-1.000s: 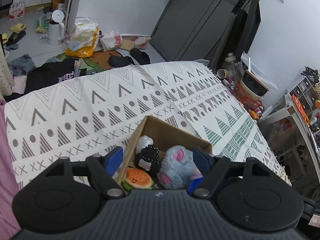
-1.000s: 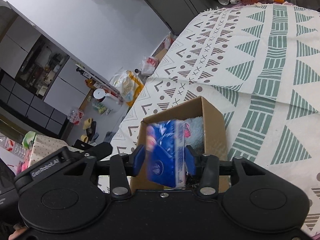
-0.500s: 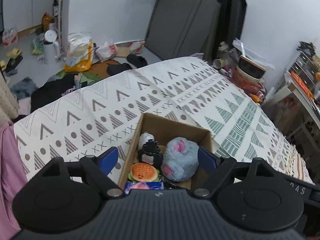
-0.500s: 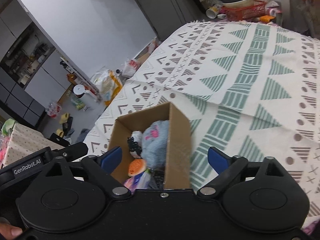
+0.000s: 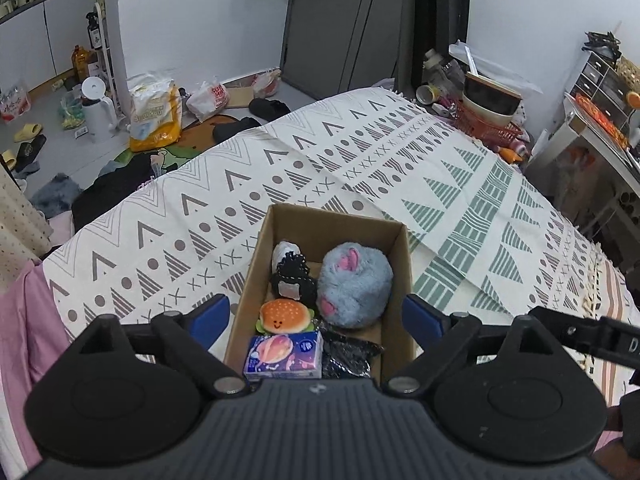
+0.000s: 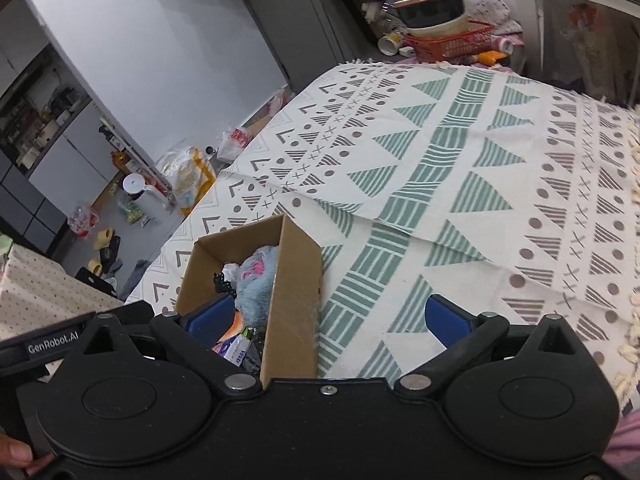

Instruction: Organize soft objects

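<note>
1. The tissue pack (image 5: 283,356), held in the right gripper (image 6: 327,318) a second ago, now lies in the cardboard box (image 5: 396,280) beside the burger toy (image 5: 285,315).
2. Both the right gripper and the left gripper (image 5: 316,316) hang spread wide, holding nothing.

Even, soft indoor light, sharp focus, strong fisheye bending at edges

We see the right gripper (image 6: 326,318) spread wide and empty above an open cardboard box (image 6: 294,300) on a patterned bedspread (image 6: 460,184). Inside the box lie a grey plush toy (image 6: 256,280) and, nearer the gripper, a blue tissue pack (image 6: 234,352).
</note>
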Available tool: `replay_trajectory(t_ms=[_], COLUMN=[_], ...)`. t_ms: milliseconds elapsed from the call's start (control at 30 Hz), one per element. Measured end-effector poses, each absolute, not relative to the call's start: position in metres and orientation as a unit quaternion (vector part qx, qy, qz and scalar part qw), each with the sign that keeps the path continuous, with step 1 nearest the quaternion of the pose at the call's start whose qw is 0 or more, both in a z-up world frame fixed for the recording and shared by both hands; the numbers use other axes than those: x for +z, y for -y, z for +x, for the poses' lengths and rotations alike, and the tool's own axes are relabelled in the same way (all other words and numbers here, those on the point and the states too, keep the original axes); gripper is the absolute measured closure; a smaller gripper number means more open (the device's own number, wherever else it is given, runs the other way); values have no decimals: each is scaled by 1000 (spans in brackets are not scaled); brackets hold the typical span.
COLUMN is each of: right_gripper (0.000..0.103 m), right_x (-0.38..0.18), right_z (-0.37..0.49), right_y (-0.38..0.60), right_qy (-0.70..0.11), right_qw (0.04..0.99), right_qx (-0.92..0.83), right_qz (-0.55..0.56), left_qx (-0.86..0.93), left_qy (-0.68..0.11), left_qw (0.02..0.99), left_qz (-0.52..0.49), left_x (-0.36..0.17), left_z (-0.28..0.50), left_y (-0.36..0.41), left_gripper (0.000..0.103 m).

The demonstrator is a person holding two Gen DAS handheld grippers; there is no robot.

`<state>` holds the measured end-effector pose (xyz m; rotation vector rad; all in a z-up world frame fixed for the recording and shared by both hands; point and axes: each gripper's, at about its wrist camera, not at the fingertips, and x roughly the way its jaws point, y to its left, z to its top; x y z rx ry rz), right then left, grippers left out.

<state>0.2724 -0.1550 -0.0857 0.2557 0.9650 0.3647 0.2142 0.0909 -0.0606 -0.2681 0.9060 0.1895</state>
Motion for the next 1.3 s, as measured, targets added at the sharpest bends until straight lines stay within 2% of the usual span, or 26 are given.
replay_trajectory(t_ms=[300,1300], right_gripper=[0,0], right_x=[-67,-19], right_z=[254,160], right_y=[171,214], right_qy=[-455,-415], right_qw=[870,891], right_qx=[160,173], right_qz=[100,64], left_qx=[78,60], left_qy=[-442,-418], left_qw=[885,903], left_qz=[-121,-75], left_x=[-47,-8], left_z=[200,113], left_y=[-72,-24], left_gripper=[1,1])
